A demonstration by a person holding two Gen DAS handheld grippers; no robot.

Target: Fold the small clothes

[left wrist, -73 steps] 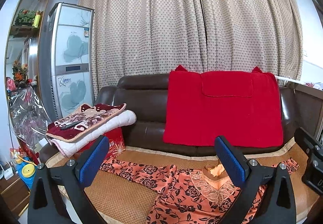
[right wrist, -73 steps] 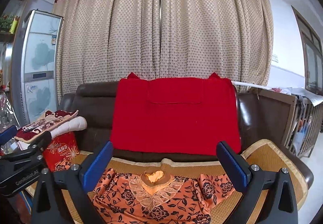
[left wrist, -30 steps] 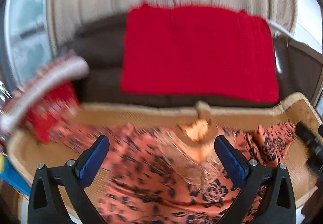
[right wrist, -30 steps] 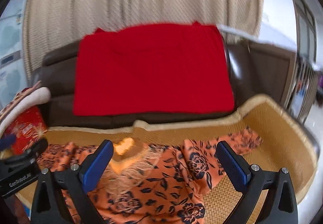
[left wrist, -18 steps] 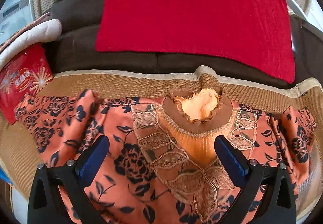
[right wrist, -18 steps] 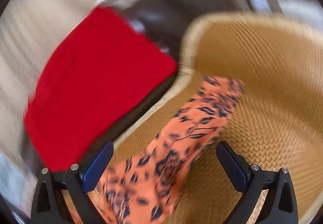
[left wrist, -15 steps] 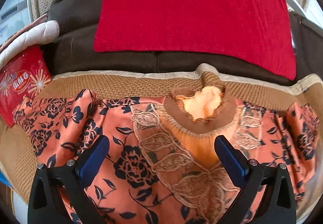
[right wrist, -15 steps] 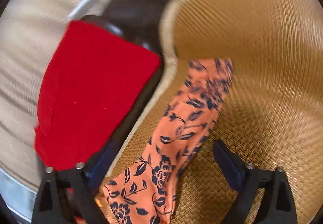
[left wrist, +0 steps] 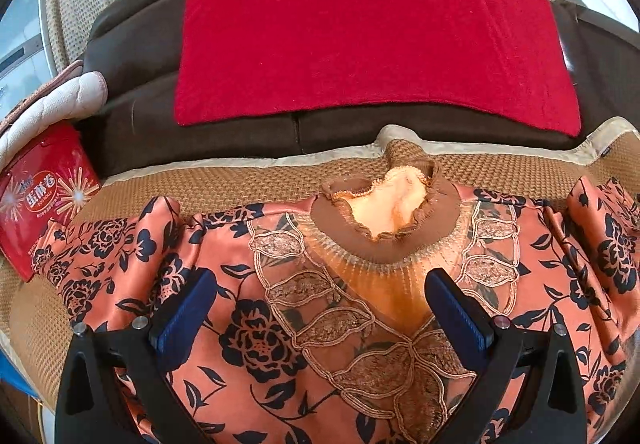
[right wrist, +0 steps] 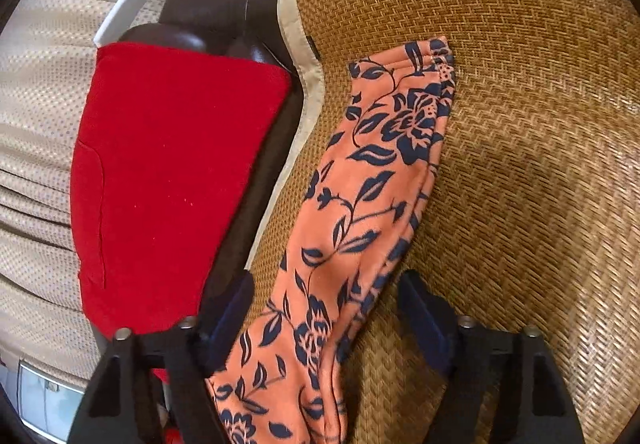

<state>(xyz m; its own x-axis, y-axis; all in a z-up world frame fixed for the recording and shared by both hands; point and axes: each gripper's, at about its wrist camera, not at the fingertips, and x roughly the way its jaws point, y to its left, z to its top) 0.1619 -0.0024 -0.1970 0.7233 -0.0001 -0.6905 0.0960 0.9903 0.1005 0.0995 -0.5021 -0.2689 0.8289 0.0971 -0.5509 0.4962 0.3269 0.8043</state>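
Floral top [left wrist: 256,340] lies flat on the woven sofa mat [left wrist: 240,184], lower frame. Thin, limp, likely slippery. Both grippers, left gripper [left wrist: 320,308] and right gripper [right wrist: 326,308], are spread, empty. Pinch the sleeve [right wrist: 360,196] near its cuff, frame centre.

blouse [left wrist: 260,340]: orange, navy floral | towel [left wrist: 372,36]: red | mat [right wrist: 520,124]: tan woven | sofa [left wrist: 136,56]: dark brown

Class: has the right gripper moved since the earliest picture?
Yes. The right gripper swung rightward and down, away from the red blanket, over the blouse's sleeve.
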